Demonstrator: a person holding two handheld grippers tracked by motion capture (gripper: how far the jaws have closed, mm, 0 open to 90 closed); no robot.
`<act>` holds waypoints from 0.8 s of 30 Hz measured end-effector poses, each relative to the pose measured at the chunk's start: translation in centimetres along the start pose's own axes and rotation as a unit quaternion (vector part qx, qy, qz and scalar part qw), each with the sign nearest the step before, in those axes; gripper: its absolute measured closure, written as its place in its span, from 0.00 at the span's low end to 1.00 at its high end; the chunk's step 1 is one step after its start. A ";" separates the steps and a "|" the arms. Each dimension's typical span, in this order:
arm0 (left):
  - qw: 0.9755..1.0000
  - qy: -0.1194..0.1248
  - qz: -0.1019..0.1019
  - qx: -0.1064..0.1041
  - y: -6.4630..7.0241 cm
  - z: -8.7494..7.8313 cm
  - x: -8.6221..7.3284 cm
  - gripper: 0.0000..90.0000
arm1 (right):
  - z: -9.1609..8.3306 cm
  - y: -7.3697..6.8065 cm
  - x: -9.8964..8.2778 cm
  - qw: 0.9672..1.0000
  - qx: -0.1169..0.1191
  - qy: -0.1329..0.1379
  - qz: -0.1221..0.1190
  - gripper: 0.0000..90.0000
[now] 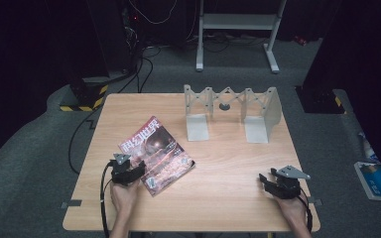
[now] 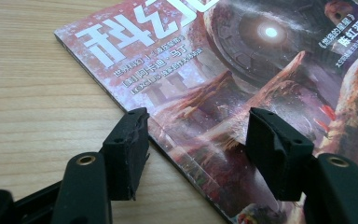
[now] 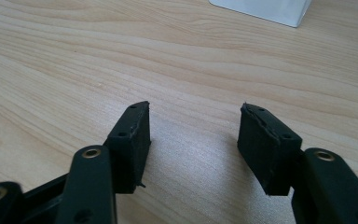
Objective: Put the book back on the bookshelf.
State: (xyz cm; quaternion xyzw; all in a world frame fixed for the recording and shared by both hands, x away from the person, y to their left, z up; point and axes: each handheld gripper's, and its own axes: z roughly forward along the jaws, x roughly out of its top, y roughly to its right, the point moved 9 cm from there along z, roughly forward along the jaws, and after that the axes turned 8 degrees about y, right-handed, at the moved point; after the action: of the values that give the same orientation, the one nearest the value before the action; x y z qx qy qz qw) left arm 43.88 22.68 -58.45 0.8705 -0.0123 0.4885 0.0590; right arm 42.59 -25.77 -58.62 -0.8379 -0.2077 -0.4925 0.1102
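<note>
A: Progress so far?

B: Early, by the look of it. Magazine (image 1: 156, 154) lying flat on the tabletop (image 1: 218, 173), closed, not lifted. Left gripper (image 2: 198, 140) at its near edge, fingers (image 2: 128, 144) spread, one off the spine side over bare wood, the other over the cover. Nothing pinched yet.

A: And the right gripper (image 3: 193, 140)?

B: Fingers spread over bare wood, holding nothing, well apart from the magazine.

A: Left to do?

B: Probably closing on the edge, lifting, and perhaps standing it in the grey bookend rack (image 1: 230, 111) far beyond both pairs of fingers. Rack empty for now.

A: Any writing?

B: Large white Chinese title characters across the reddish cover, ahead of the left fingers; smaller white lines beneath, too fine to read surely.
</note>
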 end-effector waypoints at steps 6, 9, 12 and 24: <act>1.000 0.005 0.001 -0.008 0.8 -0.3 -0.3 0.44 | 0.1 -0.4 0.2 1.000 0.003 0.008 -0.014 0.61; 1.000 0.004 0.003 -0.009 0.9 -0.3 -0.3 0.44 | 0.2 -0.5 0.2 1.000 0.007 0.011 -0.021 0.64; 1.000 0.003 0.005 -0.014 1.2 -0.5 -0.5 0.44 | 0.3 -0.9 0.6 1.000 0.023 0.017 -0.013 0.70; 1.000 0.004 0.018 -0.019 2.3 -0.9 -0.8 0.46 | 1.8 -4.9 3.4 0.996 0.084 0.036 -0.005 0.78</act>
State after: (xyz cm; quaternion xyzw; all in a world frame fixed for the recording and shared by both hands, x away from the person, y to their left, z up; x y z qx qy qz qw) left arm 42.53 20.52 -58.41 0.8667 -0.0367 0.4930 0.0665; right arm 43.18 -19.97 -56.65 -0.8062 -0.2487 -0.5038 0.1853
